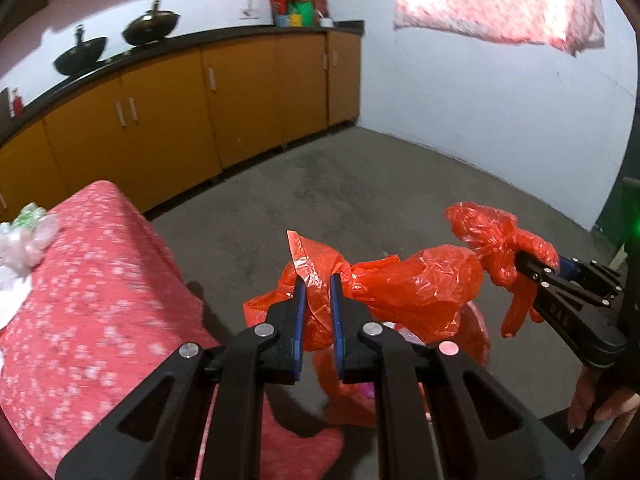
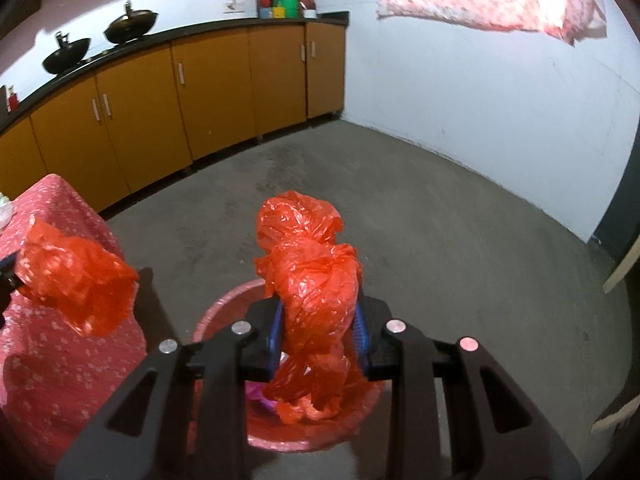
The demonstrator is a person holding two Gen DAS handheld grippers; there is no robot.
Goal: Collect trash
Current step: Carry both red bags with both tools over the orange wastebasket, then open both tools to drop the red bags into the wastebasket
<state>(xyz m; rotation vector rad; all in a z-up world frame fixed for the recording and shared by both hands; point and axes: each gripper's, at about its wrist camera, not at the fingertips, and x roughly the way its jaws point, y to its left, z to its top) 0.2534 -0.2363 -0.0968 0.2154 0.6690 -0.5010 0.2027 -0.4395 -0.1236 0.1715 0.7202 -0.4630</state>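
- Black left gripper [image 1: 319, 280] nearest the lens, its blue-padded fingers [image 1: 299, 312] pinched almost together on one twisted ear of the red plastic bag [image 1: 416, 284].
- Right gripper [image 2: 318, 320] likewise clamped, fingers [image 2: 275, 336] held a little wider around a thicker bunched ear of that same bag; seen from the left wrist view entering at the right edge, gripped by a hand [image 1: 600, 408].
- Bag stretched between both grippers, hanging above a red basin [image 2: 224, 312] on the grey concrete floor [image 2: 440, 240], just beside a bed with a pink flowered cover [image 1: 80, 300].
- Bag body sagging down into the basin; pinkish scraps glimpsed inside, too hidden to name.
- Judged mid-step: bag mouth gathered by its two ears, probably for tying shut or lifting out of the basin.
- Next move likely to call for crossing or drawing the two ears together without loosening either pinch, thin film being prone to slip or tear.
- Yellow cabinets [image 1: 168, 120] under a dark counter [image 1: 192, 46] well apart, uninvolved.
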